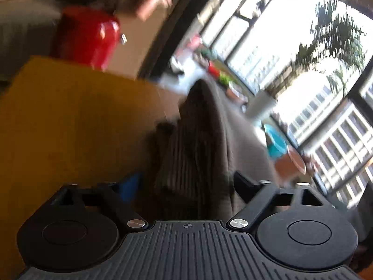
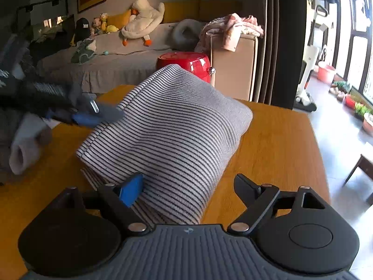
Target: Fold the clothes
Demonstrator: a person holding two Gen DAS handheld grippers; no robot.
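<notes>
Striped garment [image 2: 167,135], grey with thin dark lines, lies folded into a thick bundle on the yellow wooden table [image 2: 275,144]. Its long axis runs from the near left of the right wrist view up toward the far right, where a rounded fold edge sits.

At the left of that view, the left gripper [image 2: 93,114] reaches in at the bundle's far left edge; its blue-padded tips look to be at the cloth, but blur hides whether they pinch it. Its own view is blurred too: the dark striped cloth [image 1: 198,144] rises between spread fingers, and a grip cannot be told.

Moving right, the right gripper [image 2: 188,186] sits at the bundle's near end. Its fingers are spread wide, the blue pad [image 2: 130,190] just touching the cloth's near left side, the other finger [image 2: 247,186] apart over bare table. Nothing is clamped there.

Judging by this, the right gripper is nearer the near corner for any next tuck.
</notes>
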